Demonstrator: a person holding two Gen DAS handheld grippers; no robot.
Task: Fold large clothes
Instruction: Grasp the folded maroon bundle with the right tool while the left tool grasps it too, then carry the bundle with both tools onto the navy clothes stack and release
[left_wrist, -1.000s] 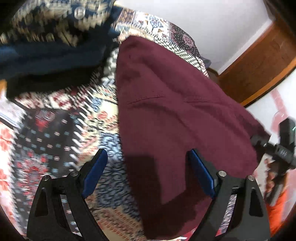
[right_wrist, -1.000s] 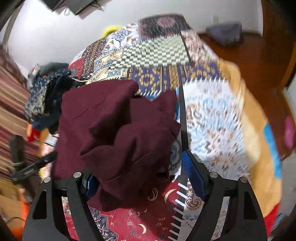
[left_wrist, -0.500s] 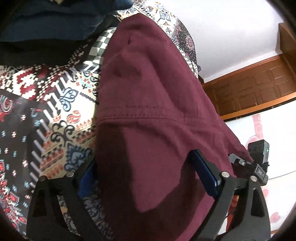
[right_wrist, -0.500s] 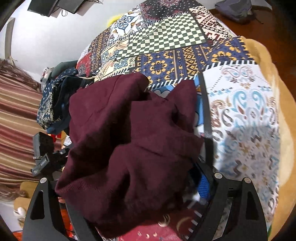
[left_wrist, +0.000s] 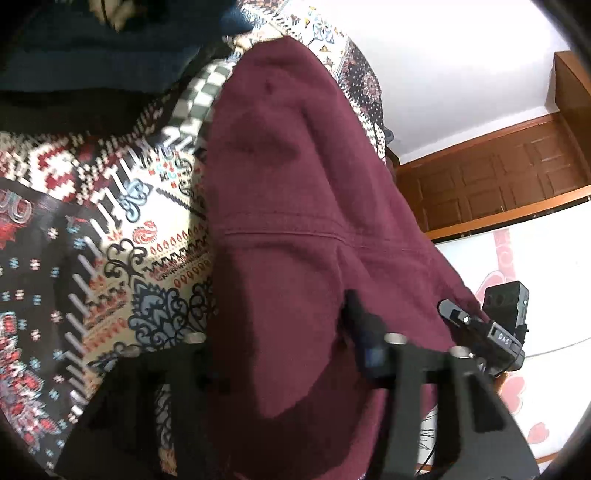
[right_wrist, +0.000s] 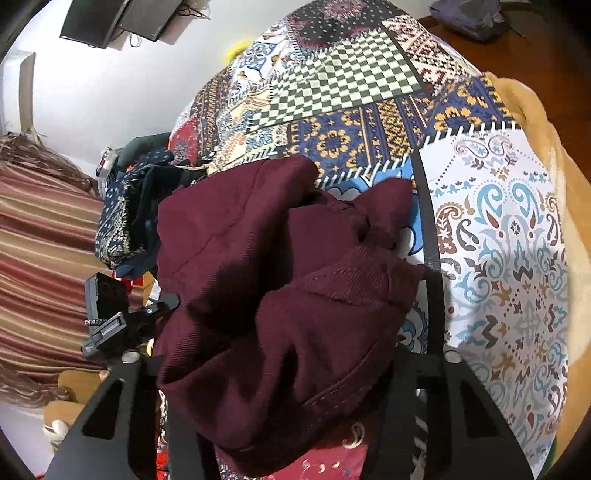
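A large maroon garment (left_wrist: 295, 206) lies on the patchwork bedspread (left_wrist: 122, 236). In the left wrist view my left gripper (left_wrist: 284, 354) has closed on the garment's near edge, cloth bunched between the jaws. In the right wrist view the garment (right_wrist: 280, 295) is lifted and bunched; my right gripper (right_wrist: 280, 373) is shut on its thick hem. The fingertips of both grippers are hidden under the cloth. Each gripper shows in the other's view: the right one (left_wrist: 491, 332), the left one (right_wrist: 118, 317).
A pile of dark blue patterned clothes (right_wrist: 125, 214) lies at the bed's far left, also in the left wrist view (left_wrist: 92, 48). A tan blanket (right_wrist: 554, 206) runs along the bed's right edge. A striped curtain (right_wrist: 40, 251), a wooden door (left_wrist: 498, 181).
Both grippers went from open around the maroon cloth to closed on it. The garment's near end has risen and bunched up toward both cameras.
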